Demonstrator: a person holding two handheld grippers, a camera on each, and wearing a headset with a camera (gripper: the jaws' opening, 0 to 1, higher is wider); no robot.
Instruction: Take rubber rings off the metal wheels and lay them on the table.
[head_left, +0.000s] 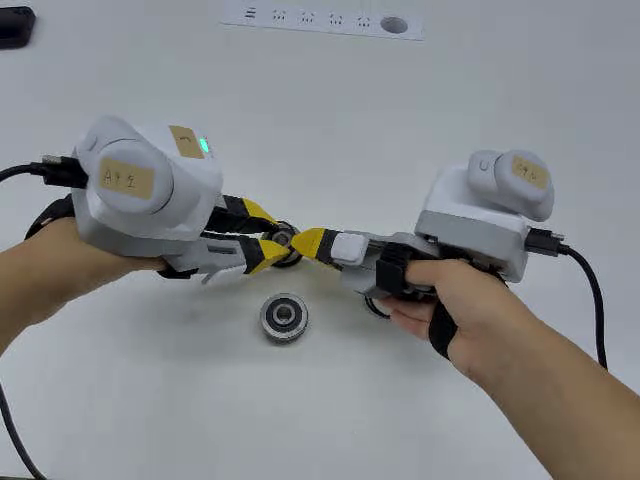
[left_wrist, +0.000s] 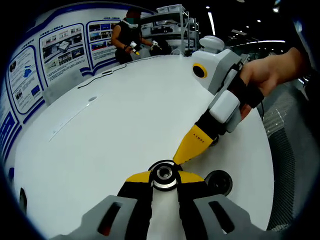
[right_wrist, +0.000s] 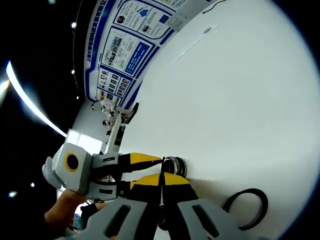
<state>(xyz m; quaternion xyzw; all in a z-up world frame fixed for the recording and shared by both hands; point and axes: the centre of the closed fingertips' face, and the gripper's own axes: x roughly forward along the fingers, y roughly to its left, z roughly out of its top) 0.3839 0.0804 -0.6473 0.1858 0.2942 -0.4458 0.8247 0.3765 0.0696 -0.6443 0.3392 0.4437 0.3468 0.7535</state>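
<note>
My left gripper (head_left: 270, 243) (left_wrist: 164, 182) is shut on a small metal wheel (head_left: 288, 240) (left_wrist: 164, 174) (right_wrist: 174, 165), held just above the white table (head_left: 330, 120). My right gripper (head_left: 310, 243) (right_wrist: 161, 176) comes in from the right; its yellow tips are pressed together at that wheel's rim, pinching its black rubber ring. In the left gripper view the right gripper (left_wrist: 176, 161) touches the wheel from the upper right. A second wheel (head_left: 284, 317) (left_wrist: 218, 182) with its rubber ring lies flat on the table below both grippers. One loose rubber ring (right_wrist: 245, 202) (head_left: 374, 306) lies on the table under my right hand.
A white power strip (head_left: 320, 19) lies along the far edge, and a dark object (head_left: 14, 24) sits at the far left corner. Cables trail from both grippers. A person (left_wrist: 128, 37) stands at another table in the background.
</note>
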